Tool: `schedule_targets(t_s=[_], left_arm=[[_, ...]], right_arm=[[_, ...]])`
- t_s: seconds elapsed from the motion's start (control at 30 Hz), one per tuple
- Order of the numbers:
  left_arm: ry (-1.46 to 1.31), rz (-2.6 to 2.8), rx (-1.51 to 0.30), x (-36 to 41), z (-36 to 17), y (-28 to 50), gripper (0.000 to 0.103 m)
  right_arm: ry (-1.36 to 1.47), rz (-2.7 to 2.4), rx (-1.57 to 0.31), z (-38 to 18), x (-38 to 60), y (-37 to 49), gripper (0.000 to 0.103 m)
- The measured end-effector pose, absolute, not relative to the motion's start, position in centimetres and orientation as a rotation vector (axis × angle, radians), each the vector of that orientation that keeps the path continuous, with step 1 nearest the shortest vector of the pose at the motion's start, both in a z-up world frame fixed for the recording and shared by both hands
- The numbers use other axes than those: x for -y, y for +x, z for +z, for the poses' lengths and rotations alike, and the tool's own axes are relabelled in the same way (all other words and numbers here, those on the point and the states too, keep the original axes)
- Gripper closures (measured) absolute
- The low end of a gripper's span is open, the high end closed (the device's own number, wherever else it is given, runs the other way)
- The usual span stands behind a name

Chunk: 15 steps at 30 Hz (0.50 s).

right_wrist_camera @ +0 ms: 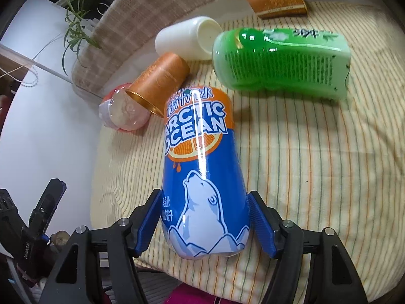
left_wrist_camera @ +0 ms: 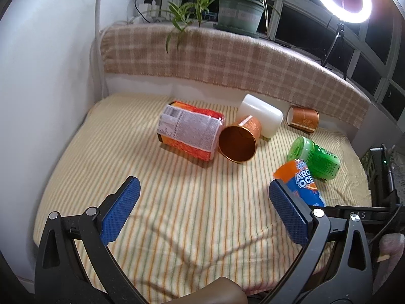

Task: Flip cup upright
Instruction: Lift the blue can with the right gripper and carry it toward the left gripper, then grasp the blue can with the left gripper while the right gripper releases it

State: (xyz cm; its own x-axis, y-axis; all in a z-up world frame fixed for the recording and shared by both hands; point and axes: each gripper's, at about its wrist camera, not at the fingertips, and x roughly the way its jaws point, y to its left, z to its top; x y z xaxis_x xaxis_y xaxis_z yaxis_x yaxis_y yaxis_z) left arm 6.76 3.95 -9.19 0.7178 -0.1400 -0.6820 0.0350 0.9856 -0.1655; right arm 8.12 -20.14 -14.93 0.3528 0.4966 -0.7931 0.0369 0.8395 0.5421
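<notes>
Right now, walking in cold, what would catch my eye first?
Probably the glossy blue-and-orange Arctic Ocean cup with a polar bear, lying between the right gripper jaws on the striped cloth. Behind it lie a bright green plastic cup and a shiny copper-coloured paper cup, tipped over mid-table.

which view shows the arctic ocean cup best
The right wrist view: the Arctic Ocean cup fills the centre, lying between the right gripper fingers, label readable. The left wrist view shows only part of it behind a left gripper finger.
</notes>
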Motion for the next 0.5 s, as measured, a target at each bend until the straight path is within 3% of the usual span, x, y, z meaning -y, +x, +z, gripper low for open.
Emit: schedule_targets(t_s=[0.1, 0.23, 0.5], left_arm=[[-0.174, -0.123, -0.802, -3.9, -9.7, 7.2, 0.000], [-0.259, -0.206, -0.890, -3.6, -10.7, 8.1, 0.000], [-0.445, -0.368, -1.050, -0.7, -12.3, 10.7, 0.000]], right_arm=[[0.506, 0.314, -1.185, -14.9, 20.0, 8.2, 0.029], [0.456, 0.346, -1.157, -13.9, 20.1, 7.8, 0.018], [0.427, 0.270, -1.042, -10.5, 24.7, 3.8, 0.017]])
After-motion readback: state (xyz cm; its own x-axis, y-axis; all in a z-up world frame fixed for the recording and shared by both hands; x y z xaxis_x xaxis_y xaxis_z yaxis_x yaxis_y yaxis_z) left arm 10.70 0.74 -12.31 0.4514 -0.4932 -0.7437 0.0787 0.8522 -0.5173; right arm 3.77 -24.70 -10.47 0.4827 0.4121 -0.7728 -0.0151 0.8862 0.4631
